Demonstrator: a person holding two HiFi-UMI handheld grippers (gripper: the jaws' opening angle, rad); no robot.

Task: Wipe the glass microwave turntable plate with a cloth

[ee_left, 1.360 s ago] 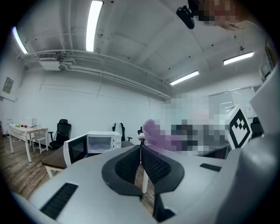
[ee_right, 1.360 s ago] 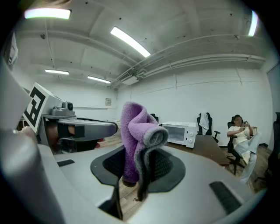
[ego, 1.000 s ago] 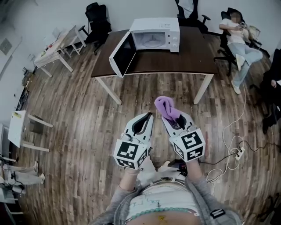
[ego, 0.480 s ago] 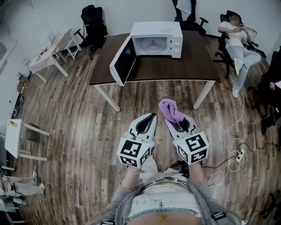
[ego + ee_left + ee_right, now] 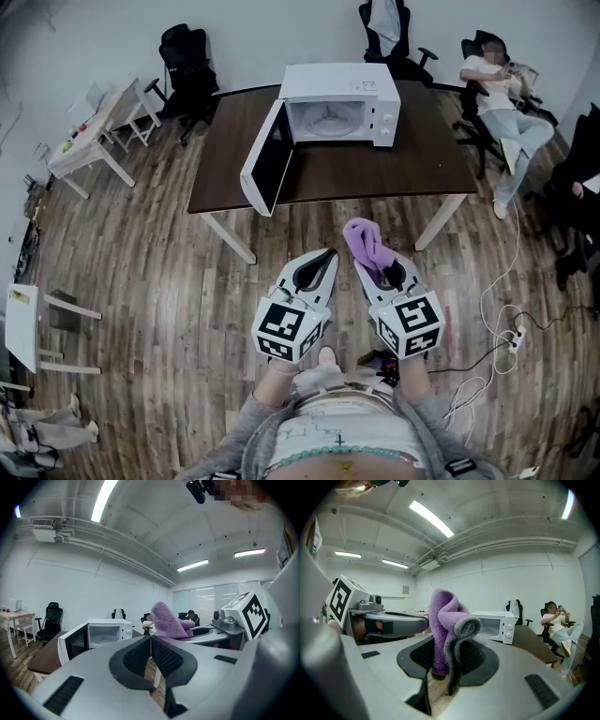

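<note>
- left hand-held gripper [image 5: 322,255]: jaws pressed together, nothing between them. it points about level, toward the worktop.
- right hand-held gripper [image 5: 367,262]: jaws pinching a fluffy purple cloth with a grey edge [image 5: 367,240]. the cloth stands up out of the jaws and curls over at the top.
- the two hand-held grippers sit side by side in front of the person's torso, close together but not touching. both are over the wood-plank floor [image 5: 169,281], short of the worktop.
- white boxy microwave oven [image 5: 342,86]: stands on the dark brown rectangular worktop [image 5: 394,169], toward its far edge.
- microwave door [image 5: 267,169]: swung wide open on the left side, dark inner face showing.
- round glass turntable plate [image 5: 330,122]: lies flat inside the open microwave cavity, seen through the open front. it is well apart from both hand-held grippers and from the cloth, and nothing touches it.
- the left gripper view shows the same layout: open microwave ahead and to the left, cloth just beside on the right.
- surroundings: black office chairs [image 5: 187,56] behind the worktop, and a person seated in a chair [image 5: 502,94] at the back right.
- also a small white side table [image 5: 94,127] at the left, and a white power strip with cables [image 5: 511,328] on the floor at the right.
</note>
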